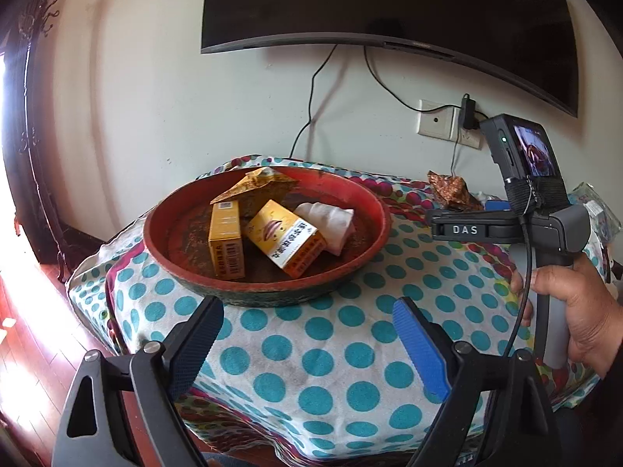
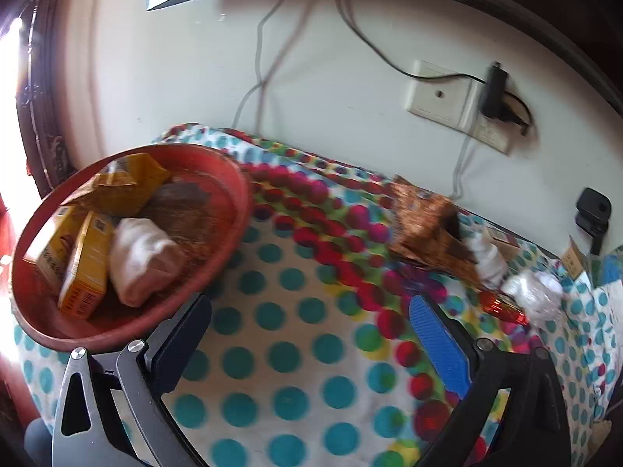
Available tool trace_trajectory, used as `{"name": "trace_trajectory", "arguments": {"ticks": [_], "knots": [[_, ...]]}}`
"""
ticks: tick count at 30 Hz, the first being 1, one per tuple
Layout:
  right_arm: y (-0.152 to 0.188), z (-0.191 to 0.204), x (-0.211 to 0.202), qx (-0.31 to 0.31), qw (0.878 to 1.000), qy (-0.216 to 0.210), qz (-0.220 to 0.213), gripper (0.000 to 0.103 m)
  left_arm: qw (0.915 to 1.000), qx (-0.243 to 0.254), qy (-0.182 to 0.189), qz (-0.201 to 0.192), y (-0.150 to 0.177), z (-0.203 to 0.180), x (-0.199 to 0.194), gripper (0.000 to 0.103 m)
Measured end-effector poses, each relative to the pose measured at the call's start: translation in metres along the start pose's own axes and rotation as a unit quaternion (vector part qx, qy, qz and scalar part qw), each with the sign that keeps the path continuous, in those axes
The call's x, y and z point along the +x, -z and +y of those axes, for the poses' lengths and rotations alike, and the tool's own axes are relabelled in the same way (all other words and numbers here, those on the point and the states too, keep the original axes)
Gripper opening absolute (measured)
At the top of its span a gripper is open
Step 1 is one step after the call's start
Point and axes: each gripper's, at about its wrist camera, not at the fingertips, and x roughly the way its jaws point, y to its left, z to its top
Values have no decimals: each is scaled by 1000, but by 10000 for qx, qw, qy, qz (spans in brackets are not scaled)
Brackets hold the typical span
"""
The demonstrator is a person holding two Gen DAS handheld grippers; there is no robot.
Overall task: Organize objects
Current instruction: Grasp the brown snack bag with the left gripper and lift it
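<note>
- The red tray (image 1: 268, 272), in the middle of the left wrist view and at the left of the right wrist view, already holds two yellow boxes (image 1: 286, 237), a torn yellow packet (image 1: 255, 185) and a rolled white cloth (image 1: 327, 223).
- Left to gather, by my judgement: the brown wrapper (image 2: 424, 229), a white bottle (image 2: 488, 258), a crumpled clear bag (image 2: 535, 294) and an orange-red item (image 2: 504, 307), all at the right of the right wrist view on the dotted cloth (image 2: 296, 354) over the bench.
- Left claw (image 1: 307, 346): jaws wide apart, empty, just short of the tray rim.
- Right claw (image 2: 311, 342): jaws wide apart, holding nothing, above the cloth between the tray and the leftover items.
</note>
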Motion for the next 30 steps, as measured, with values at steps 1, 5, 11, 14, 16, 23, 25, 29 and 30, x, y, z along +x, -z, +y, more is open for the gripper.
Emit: {"name": "trace_trajectory", "arguments": {"ticks": [1,5,11,14,16,23,25,29,30], "knots": [[5,-18,1,136,9999,59,52,101,10000,60,42,-11,1,-5,0,91],[23,-79,1,651,9976,196,115,102,9994,308,162,7,6,-29,2,91],[37,-125,1,976,9943,409,152,102,9974,576,402,186,0,-69,13,91],[38,-142,6,1213,9919,339,146,102,9956,761,512,174,-14,-91,21,91],[37,-151,9,1289,9906,431,143,102,9951,765,581,222,-26,-102,29,91],[52,-196,24,2243,9732,351,376,102,9930,856,776,246,-81,-146,70,91],[57,-206,27,2533,9656,394,443,102,9920,976,780,198,-96,-160,82,91],[61,-211,34,2746,9593,323,579,101,9893,1179,811,287,-117,-191,113,91],[61,-210,35,2744,9592,321,597,100,9889,1172,837,367,-121,-197,123,91]]}}
